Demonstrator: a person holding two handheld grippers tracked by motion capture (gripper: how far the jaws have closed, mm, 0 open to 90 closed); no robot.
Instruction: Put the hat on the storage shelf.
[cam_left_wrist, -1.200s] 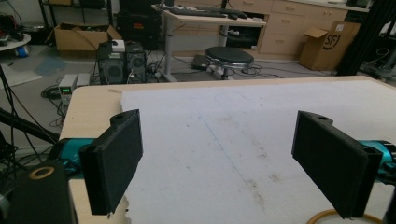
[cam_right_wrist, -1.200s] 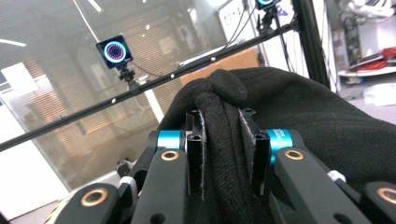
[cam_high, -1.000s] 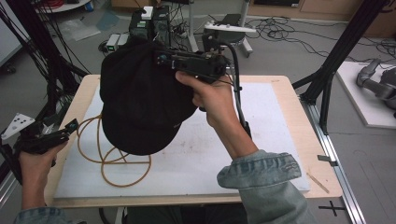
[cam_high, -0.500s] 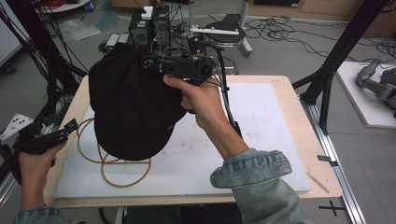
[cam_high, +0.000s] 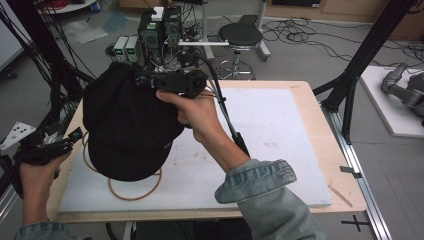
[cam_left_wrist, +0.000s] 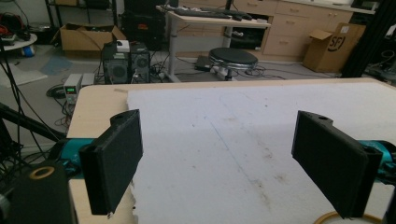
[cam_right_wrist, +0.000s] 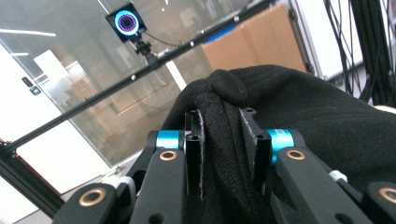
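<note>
High view first, working left to right: I am keeping the left hand-held gripper (cam_high: 75, 136) low at the near-left edge of the worktop (cam_high: 300, 100), and in the left gripper view its jaws are standing wide apart with nothing between them, looking across the white foam board (cam_left_wrist: 243, 130). Just ahead of it and to its right, a tan cord loop (cam_high: 135, 192) is lying on the board, partly under the black cap (cam_high: 127, 130).

That cap is hanging from the right hand-held gripper (cam_high: 142, 79), lifted clear above the board. In the right gripper view the jaws are pinching a bunched fold of the cap's fabric (cam_right_wrist: 224, 135) narrowly between them.

My judgement: the pinch is on soft cloth only, so I am planning to keep the squeeze firm and move slowly, avoiding swings that could work the fold loose. I am also watching that the hanging brim is not snagging the cord below, and holding the left one ready to support the cap.
</note>
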